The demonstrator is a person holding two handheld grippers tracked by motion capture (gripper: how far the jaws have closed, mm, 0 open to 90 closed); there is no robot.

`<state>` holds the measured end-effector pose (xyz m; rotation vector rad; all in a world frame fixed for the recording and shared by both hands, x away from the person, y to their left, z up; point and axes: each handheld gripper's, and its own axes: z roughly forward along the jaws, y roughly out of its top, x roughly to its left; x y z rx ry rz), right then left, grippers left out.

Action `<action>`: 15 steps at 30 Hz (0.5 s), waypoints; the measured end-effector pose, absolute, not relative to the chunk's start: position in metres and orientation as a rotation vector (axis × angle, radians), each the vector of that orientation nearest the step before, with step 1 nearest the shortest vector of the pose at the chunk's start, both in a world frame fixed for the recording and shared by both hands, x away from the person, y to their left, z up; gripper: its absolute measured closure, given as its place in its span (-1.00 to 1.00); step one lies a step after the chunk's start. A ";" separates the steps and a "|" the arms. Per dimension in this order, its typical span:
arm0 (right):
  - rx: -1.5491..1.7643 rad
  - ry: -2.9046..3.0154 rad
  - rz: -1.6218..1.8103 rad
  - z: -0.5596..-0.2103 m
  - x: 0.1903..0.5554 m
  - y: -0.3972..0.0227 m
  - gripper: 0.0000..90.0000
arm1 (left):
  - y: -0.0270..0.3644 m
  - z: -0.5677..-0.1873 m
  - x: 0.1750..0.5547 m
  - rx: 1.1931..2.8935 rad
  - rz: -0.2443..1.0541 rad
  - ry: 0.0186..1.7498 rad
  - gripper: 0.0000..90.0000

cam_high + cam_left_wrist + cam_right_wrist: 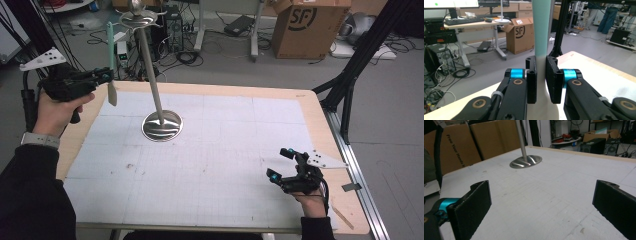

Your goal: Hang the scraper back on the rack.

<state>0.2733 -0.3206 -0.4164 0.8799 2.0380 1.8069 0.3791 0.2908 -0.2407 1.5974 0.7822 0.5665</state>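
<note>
A long utensil (110, 50), mint green above and off-white at its lower end, hangs upright over the table's far left corner. My left gripper (107, 76) is shut on the utensil, its pads pressing where the green meets the white. The left gripper view shows the utensil (541, 30) rising between the pads of my left gripper (541, 75). To the right of the utensil stands a metal stand (162, 125) with a round base, a tall pole and hooks on top. My right gripper (280, 164) rests open near the front right, nothing between its jaws; its own view shows my right gripper (541, 200) facing the stand (526, 161).
A white gridded mat (225, 150) covers the wooden table (320, 125). A black frame leg (350, 75) stands off the right edge. A cardboard box (310, 27) and cables lie on the floor beyond the far edge.
</note>
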 end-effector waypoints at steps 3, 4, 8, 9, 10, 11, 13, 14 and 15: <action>0.882 2.031 1.811 -0.416 0.273 -0.321 -0.98 | 0.287 -0.243 0.382 1.599 0.564 0.788 0.78; 0.883 2.031 1.810 -0.416 0.273 -0.322 -0.98 | 0.287 -0.243 0.382 1.604 0.567 0.786 0.78; 0.880 2.029 1.807 -0.416 0.273 -0.322 -0.98 | 0.284 -0.244 0.385 1.603 0.574 0.796 0.78; 0.883 2.035 1.807 -0.416 0.272 -0.322 -0.98 | 0.283 -0.244 0.386 1.604 0.574 0.795 0.77; 0.883 2.033 1.807 -0.416 0.272 -0.322 -0.98 | 0.282 -0.244 0.386 1.603 0.580 0.794 0.77; 0.883 2.033 1.807 -0.416 0.272 -0.322 -0.98 | 0.280 -0.245 0.386 1.600 0.587 0.790 0.76; 0.879 2.035 1.807 -0.416 0.272 -0.322 -0.98 | 0.278 -0.248 0.385 1.588 0.617 0.743 0.55; 0.878 2.034 1.807 -0.416 0.272 -0.322 -0.98 | 0.277 -0.250 0.384 1.587 0.650 0.712 0.48; 0.885 2.034 1.806 -0.416 0.272 -0.322 -0.98 | 0.276 -0.252 0.382 1.584 0.668 0.681 0.40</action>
